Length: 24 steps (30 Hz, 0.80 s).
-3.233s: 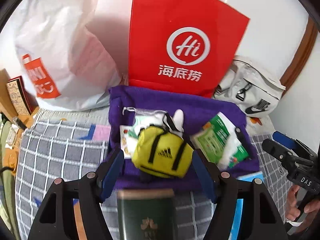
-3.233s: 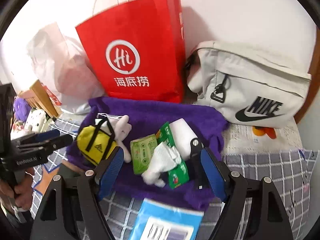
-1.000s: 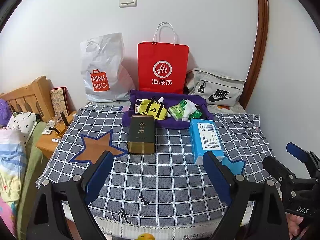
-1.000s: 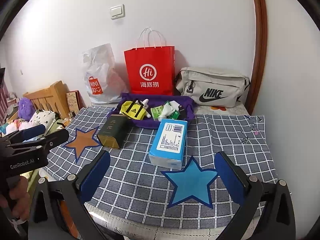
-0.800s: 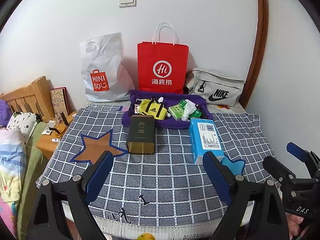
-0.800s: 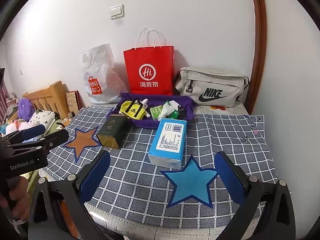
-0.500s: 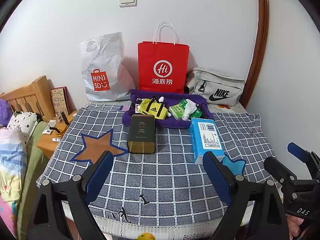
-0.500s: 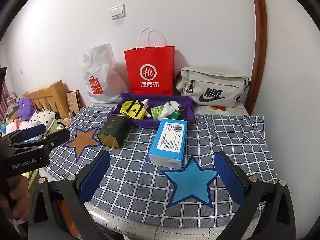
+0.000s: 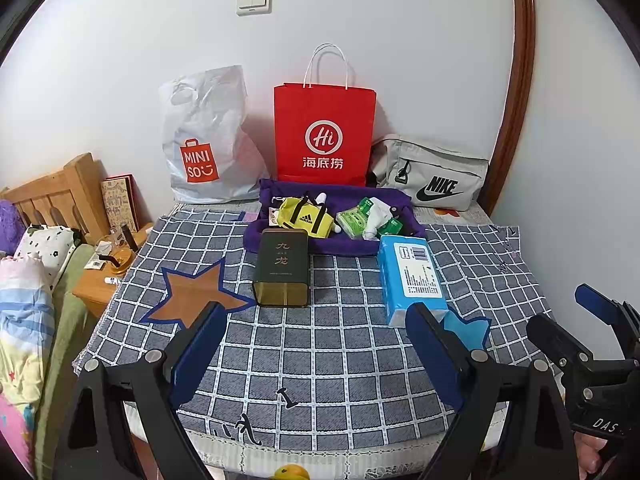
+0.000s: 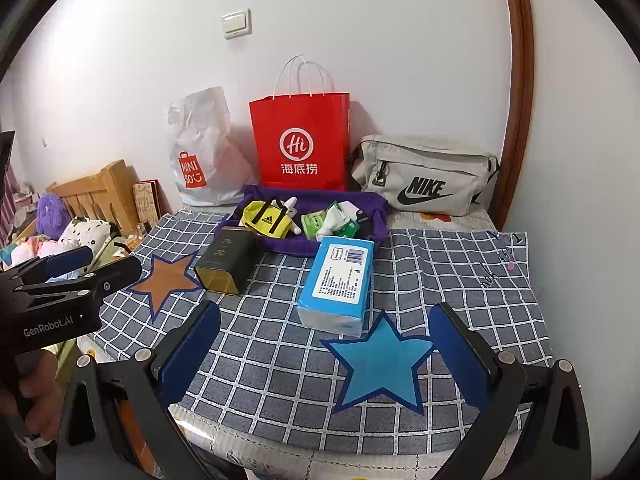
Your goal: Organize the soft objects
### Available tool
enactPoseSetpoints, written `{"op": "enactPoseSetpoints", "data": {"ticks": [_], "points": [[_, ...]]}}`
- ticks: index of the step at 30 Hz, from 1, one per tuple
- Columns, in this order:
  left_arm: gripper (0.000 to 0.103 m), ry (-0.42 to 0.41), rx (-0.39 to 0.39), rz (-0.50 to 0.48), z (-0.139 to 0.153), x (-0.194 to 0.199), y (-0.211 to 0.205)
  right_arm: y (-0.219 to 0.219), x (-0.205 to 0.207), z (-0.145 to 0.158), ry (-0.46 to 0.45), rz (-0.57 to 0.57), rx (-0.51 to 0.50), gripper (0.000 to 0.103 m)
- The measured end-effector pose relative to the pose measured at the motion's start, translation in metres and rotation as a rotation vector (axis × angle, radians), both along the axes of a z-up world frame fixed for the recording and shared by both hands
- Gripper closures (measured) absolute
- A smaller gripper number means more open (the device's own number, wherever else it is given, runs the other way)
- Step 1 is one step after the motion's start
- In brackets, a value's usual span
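A blue tissue pack [image 10: 338,282] lies on the checked tablecloth [image 10: 440,280], just near of a purple tray [image 10: 374,222] of small soft things. It looks light and squashy, best taken across its narrow sides. Its long axis runs near to far, possibly leaning slightly left at the near end. Both the left gripper [image 9: 316,354] and right gripper [image 10: 325,354] hang wide and empty.
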<state>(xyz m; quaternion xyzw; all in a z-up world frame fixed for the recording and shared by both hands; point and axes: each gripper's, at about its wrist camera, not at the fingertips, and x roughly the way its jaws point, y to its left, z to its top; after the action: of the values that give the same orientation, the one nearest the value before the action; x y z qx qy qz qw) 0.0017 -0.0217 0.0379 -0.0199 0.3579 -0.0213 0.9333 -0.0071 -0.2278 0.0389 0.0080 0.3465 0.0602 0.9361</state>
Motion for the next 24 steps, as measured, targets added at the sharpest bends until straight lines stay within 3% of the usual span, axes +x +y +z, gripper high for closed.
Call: {"op": "enactPoseSetpoints", "data": {"ticks": [24], "points": [[0.012, 0.002, 0.0, -0.002, -0.0001, -0.0004, 0.0013, -0.0027, -0.0026, 0.0005, -0.004, -0.005, 0.003, 0.001]]}}
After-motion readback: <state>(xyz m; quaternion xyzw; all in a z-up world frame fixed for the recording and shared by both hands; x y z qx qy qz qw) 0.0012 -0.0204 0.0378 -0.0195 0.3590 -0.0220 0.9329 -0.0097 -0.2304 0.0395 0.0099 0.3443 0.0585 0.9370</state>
